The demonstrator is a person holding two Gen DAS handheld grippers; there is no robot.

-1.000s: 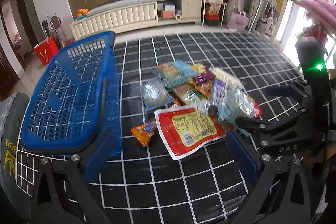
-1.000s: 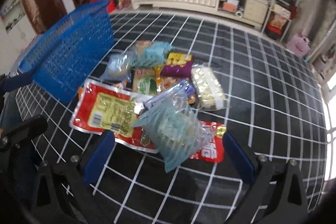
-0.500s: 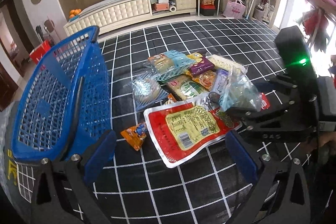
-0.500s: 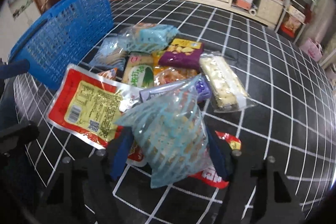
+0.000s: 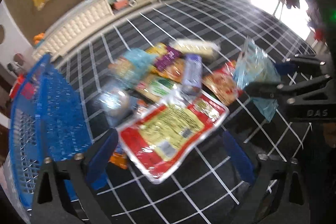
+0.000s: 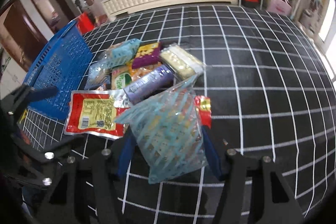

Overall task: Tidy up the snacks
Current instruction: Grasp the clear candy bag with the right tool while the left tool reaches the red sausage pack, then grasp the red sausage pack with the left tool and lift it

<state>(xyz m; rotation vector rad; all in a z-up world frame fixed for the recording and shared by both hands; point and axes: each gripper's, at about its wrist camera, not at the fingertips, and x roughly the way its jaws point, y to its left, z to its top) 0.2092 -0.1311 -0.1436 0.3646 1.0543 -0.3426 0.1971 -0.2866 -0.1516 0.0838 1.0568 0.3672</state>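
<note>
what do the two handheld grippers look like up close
Both the left gripper and the right gripper have black angular linkage frames with silver bolts and blue finger pads. The right one shows white "DAS" lettering and a green light in the left wrist view.

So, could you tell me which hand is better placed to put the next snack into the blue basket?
The right. Its tongs have just closed on the light blue snack bag. The left tongs stand open around the red and yellow packet, beside the blue basket.
</note>
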